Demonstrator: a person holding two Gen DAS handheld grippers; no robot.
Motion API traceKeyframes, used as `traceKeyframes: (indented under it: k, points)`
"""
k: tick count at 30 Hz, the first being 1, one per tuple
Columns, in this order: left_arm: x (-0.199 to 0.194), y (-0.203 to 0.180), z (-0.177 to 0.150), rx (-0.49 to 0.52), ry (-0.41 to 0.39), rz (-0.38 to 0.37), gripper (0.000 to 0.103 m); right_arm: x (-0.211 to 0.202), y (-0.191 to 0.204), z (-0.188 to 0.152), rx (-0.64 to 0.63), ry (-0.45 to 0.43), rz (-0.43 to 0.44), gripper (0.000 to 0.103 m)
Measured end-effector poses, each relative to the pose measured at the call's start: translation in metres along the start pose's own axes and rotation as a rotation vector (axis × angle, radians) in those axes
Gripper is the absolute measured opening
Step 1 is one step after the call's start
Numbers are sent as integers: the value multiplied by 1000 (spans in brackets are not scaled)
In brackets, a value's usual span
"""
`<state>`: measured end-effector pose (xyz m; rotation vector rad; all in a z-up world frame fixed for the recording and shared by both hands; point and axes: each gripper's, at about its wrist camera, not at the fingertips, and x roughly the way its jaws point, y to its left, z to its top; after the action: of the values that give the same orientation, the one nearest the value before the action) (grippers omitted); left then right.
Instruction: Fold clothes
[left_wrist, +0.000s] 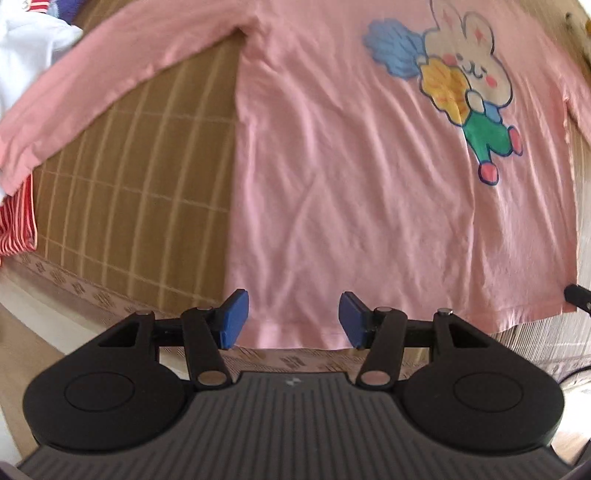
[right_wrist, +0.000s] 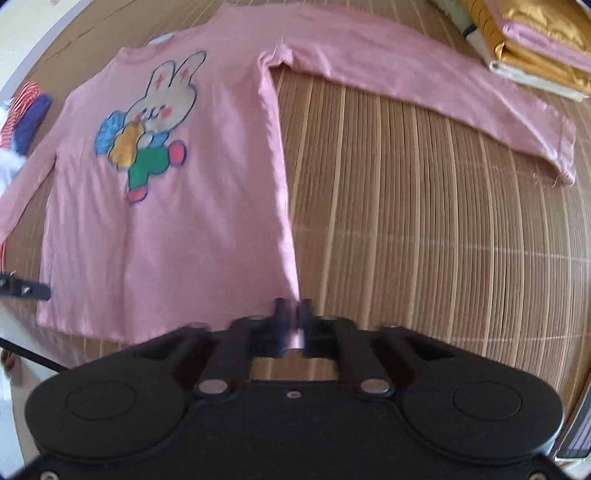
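Note:
A pink long-sleeved shirt (left_wrist: 351, 177) with a rabbit print (left_wrist: 465, 92) lies flat, front up, on a woven bamboo mat, both sleeves spread out. My left gripper (left_wrist: 291, 319) is open, its blue pads just above the shirt's hem near the lower left corner, holding nothing. My right gripper (right_wrist: 293, 319) is shut on the shirt's (right_wrist: 166, 221) lower right hem corner, pink cloth showing between the pads. The right sleeve (right_wrist: 424, 85) stretches away to the right.
A bamboo mat (right_wrist: 424, 240) covers the surface. Other clothes, white and red-striped (left_wrist: 18, 206), lie by the left sleeve. A folded gold and pink stack (right_wrist: 535, 40) sits at the far right. The mat's patterned edge (left_wrist: 74, 284) runs close to the hem.

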<state>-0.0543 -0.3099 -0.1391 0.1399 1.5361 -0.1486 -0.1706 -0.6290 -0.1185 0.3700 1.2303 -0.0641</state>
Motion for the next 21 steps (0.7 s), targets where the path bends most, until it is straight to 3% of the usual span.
traceKeyframes:
  k: [8,10,11,13,15,18,21]
  points:
    - [13,-12,-17,42,58,110,61,-2,-1,-49,24,146,140,5]
    - [13,-12,-18,27,65,101,61,-6,-1,-49,37,156,166,19]
    - [11,-12,-17,18,65,94,61,-12,-6,-43,57,125,165,25]
    - [11,-13,-15,3,63,77,61,-30,-22,-27,110,21,138,50]
    - [10,-15,-13,-9,54,64,61,-49,-50,-8,190,-109,58,59]
    - [6,-19,-11,-30,34,35,61,-70,-108,22,394,-290,-120,64]
    - [3,-21,-11,-52,28,-1,61,-73,-166,45,600,-377,-242,64]
